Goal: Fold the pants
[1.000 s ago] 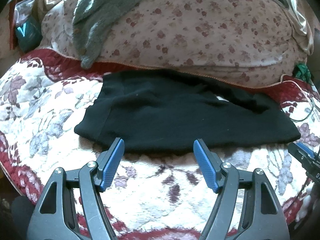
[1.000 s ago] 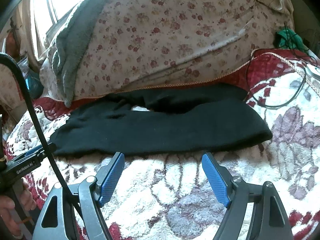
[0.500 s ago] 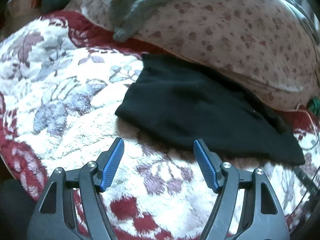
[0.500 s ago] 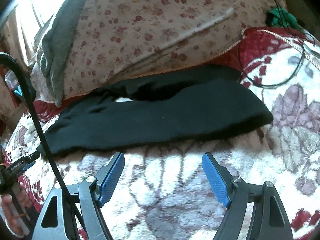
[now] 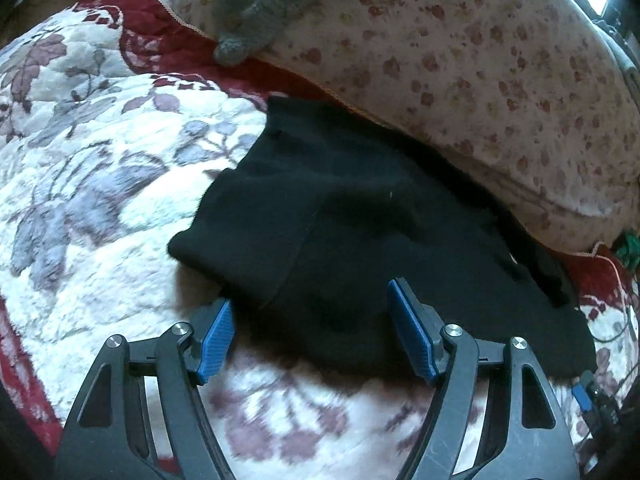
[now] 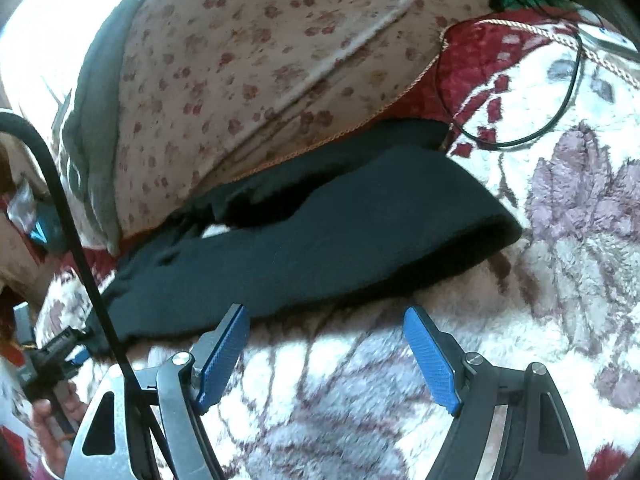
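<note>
Left claw point(image 5: 308, 332) spread, seemingly straddling pants point(image 5: 360, 240) edge

Bare floral blanket point(image 5: 100, 184) lies open in front of and left of the black pants point(image 5: 360, 216), giving a claw room to pass. Behind, the flowered pillow point(image 5: 480, 80) presses against the pants' far edge, and a black cable point(image 6: 560, 92) loops just beside their right end.

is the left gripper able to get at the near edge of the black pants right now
Probably yes: the left gripper is open right at the black pants, whose near edge lies between its fingers, with nothing over it on the blanket.
</note>
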`<state>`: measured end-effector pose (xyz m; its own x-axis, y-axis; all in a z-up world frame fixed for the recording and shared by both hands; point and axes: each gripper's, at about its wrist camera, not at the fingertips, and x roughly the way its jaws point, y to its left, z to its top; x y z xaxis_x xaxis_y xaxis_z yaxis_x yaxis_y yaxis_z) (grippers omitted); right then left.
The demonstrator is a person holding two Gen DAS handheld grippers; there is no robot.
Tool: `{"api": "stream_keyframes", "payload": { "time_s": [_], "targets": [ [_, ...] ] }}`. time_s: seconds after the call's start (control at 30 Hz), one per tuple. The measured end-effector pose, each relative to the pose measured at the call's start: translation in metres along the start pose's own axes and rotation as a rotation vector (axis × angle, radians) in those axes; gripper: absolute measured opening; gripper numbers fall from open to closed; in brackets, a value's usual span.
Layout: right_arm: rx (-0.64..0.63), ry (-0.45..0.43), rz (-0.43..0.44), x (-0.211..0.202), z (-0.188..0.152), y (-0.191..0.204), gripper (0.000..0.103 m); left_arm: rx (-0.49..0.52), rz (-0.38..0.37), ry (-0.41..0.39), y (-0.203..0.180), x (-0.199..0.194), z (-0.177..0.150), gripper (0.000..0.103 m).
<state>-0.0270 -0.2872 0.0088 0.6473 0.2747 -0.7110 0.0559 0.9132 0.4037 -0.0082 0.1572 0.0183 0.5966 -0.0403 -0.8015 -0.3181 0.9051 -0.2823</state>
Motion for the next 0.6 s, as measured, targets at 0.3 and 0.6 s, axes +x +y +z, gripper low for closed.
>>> {"api": "stream_keyframes", "payload": {
  "time_s": [0.3, 0.6],
  "targets": [
    [0.168, -0.037, 0.091, 0.007, 0.022, -0.034, 0.068, -0.019, -0.041, 0.012, -0.003, 0.009, 0.011, 0.057],
    [0.164, -0.100, 0.127, 0.004, 0.036, -0.038, 0.010, 0.032, -0.080, 0.024, -0.003, 0.011, 0.027, 0.011]
  ]
}}
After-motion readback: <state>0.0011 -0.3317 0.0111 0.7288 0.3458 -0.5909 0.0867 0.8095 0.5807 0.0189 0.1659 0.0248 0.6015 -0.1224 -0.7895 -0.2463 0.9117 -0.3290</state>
